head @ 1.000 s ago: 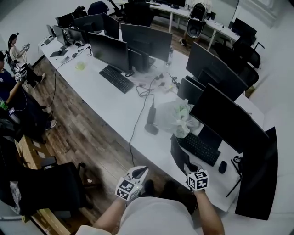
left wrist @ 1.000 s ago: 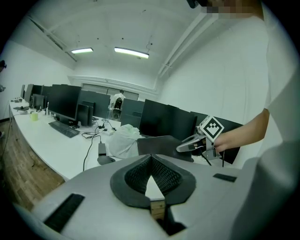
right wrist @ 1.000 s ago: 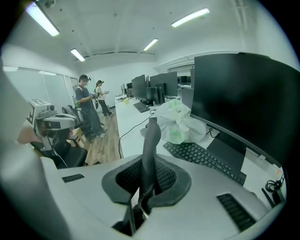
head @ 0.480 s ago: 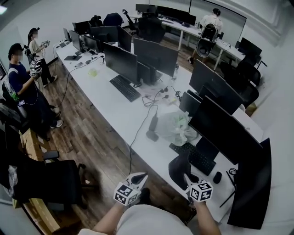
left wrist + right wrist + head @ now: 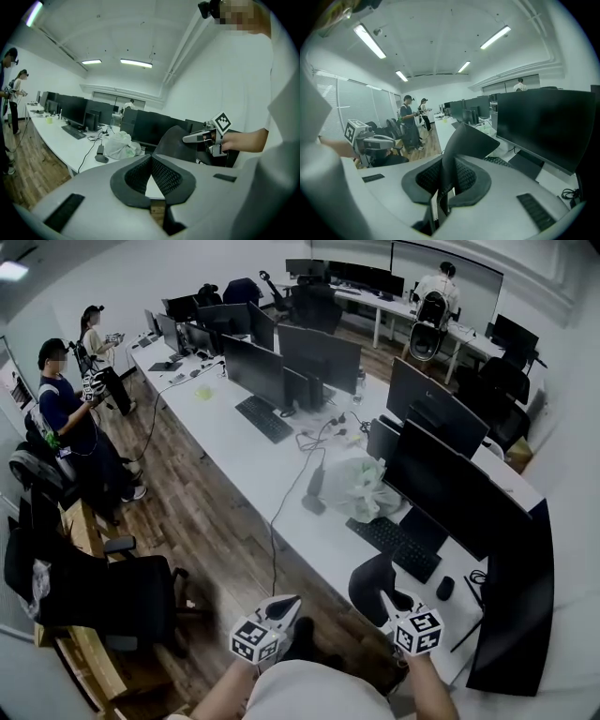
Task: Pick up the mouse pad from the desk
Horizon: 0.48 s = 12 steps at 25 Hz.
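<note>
Black and limp, the pad (image 5: pixel 372 579) is off the bench (image 5: pixel 317 538). It stands up in the air over the near edge, just in front of the keyboard (image 5: pixel 395 546) and to the left of the mouse (image 5: pixel 444 588). Its lower edge is pinched in the right tongs (image 5: pixel 443 174). In the right gripper view the sheet runs straight between the two ribbed pads, which are clenched on it, then rises and bows over towards the monitor (image 5: pixel 450 488).

The left tongs (image 5: pixel 151 160) are closed tip to tip on nothing. They sit apart from the pad, on the floor side of the bench. From their view we see the pad and the other tongs off to the right, well clear.

We judge the pick itself to be made: no part of the pad that we can see touches the bench. What remains is to finish the lift and keep the sheet. That calls for a steady clench, since only a narrow strip of one edge is gripped and the rest flops freely. We would also choose a path that keeps the loose upper corner away from the monitor and keyboard. The left tongs need not join in, unless the sheet sags or begins to slip.
</note>
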### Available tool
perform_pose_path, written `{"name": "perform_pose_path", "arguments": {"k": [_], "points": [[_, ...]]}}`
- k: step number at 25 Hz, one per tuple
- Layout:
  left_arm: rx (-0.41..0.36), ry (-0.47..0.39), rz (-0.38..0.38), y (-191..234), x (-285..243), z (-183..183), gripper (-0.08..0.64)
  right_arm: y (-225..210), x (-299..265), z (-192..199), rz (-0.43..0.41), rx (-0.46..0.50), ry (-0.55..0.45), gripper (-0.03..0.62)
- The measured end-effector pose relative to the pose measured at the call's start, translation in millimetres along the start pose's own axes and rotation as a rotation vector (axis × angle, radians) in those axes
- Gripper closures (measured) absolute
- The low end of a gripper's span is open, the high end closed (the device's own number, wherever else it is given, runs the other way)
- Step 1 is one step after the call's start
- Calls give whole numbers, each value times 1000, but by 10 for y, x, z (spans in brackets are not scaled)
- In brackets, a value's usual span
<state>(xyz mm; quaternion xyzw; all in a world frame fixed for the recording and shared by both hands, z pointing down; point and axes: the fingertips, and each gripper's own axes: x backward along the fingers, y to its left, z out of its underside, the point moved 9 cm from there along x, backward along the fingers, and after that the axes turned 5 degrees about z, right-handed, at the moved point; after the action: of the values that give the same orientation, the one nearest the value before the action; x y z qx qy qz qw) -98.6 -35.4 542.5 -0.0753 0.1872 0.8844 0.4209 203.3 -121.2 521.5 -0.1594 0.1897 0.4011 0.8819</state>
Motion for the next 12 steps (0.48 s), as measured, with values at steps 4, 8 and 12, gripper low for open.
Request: {"name": "perform_pose_path", "arguments": {"k": [4, 8, 12], "points": [[-32, -13, -6, -284, 173, -65, 543, 22, 280, 3, -13, 45, -34, 552], [-43, -48, -25, -499, 321, -174, 543, 14, 483, -29, -22, 68, -68, 551], [-41, -71, -59, -618, 464, -199, 542, 54, 633, -33, -25, 81, -80, 551]]}}
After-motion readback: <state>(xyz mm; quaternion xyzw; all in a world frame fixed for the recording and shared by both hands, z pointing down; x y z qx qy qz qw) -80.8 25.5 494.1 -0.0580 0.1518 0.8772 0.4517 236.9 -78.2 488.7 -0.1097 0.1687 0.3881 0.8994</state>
